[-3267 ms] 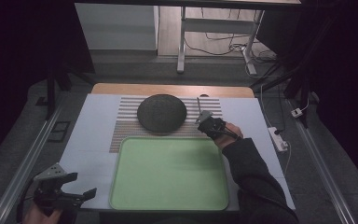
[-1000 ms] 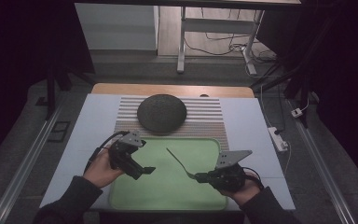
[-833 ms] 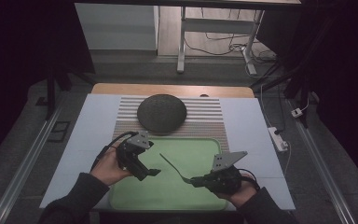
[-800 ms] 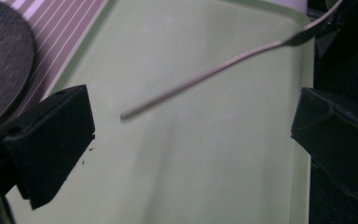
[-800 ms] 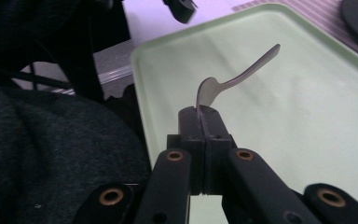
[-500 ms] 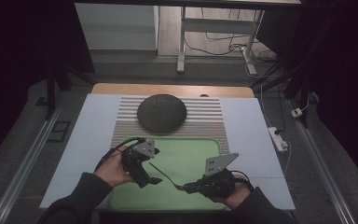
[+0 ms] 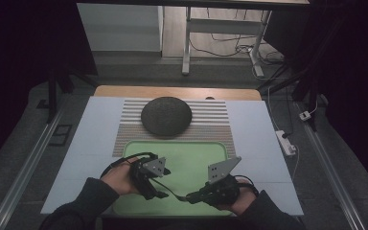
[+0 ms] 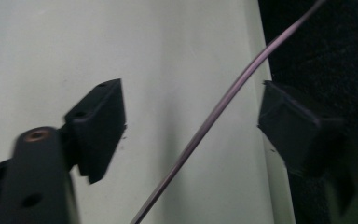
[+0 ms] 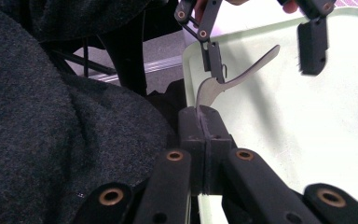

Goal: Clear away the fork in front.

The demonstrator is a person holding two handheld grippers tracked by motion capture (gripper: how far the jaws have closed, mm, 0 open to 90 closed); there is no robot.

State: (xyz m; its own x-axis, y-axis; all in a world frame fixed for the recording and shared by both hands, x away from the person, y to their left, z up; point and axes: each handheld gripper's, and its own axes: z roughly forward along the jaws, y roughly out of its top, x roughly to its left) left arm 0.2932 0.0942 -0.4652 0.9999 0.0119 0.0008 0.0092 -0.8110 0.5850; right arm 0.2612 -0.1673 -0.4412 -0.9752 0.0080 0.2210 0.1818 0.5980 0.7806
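Now the left tongs [image 7: 160, 191] have closed in around the spatula [image 9: 235, 77].

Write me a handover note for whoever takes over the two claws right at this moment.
Right claw: shut on one end of a thin curved metal strip, held low over the near part of the green tray.
Left claw: open, its jaws on either side of the strip's free end, not yet closed on it.
Other things: a dark round lid-like dome sits on the striped mat behind the tray, untouched.
Done: the strip is gripped and brought over the tray, and the left claw is lined up around it.
Left: probably close the left claw on the strip; what follows cannot be told.
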